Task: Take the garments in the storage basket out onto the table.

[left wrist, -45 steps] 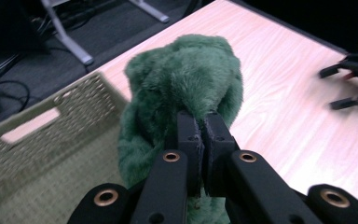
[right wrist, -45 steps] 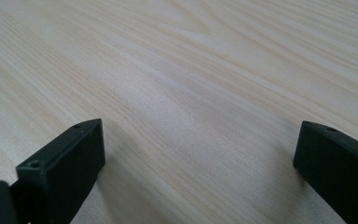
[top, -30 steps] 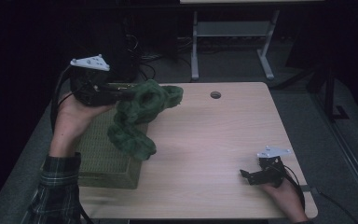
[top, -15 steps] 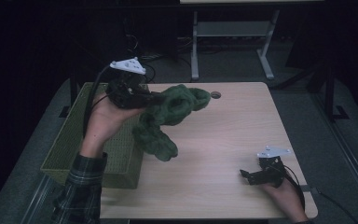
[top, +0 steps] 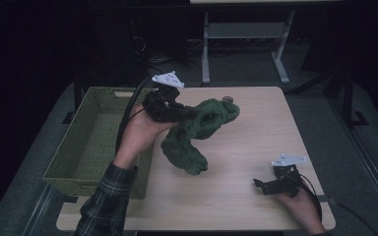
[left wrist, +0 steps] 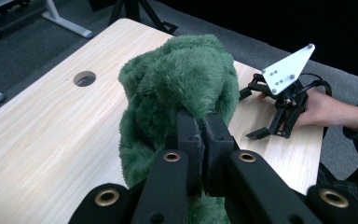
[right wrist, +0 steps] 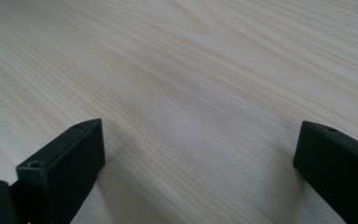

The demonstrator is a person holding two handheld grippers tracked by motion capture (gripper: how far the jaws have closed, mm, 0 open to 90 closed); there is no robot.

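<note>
A fuzzy dark green cloth (top: pixel 197 133) hangs in the air over the left half of the wooden table (top: pixel 261 132), one end drooping toward the tabletop. My left gripper (top: pixel 186 114) is shut on its upper fold, held up by a hand in a plaid sleeve. In the left gripper view the black jaws (left wrist: pixel 204 135) pinch the green cloth (left wrist: pixel 182 79) tight. My right gripper (top: pixel 263 186) rests on the table at the front right, open. In the right gripper view its jaws (right wrist: pixel 200 149) stand wide apart over bare wood.
A woven green basket (top: pixel 94 183) stands at the table's left edge, beside the lifted arm. A round cable hole (left wrist: pixel 84 78) sits near the table's far edge. The right gripper (left wrist: pixel 279 112) and its hand lie beyond the cloth. Desk legs stand on the floor behind.
The left gripper has carried the green cloth rightward, from over the basket out above the table. The right gripper has stayed still.
</note>
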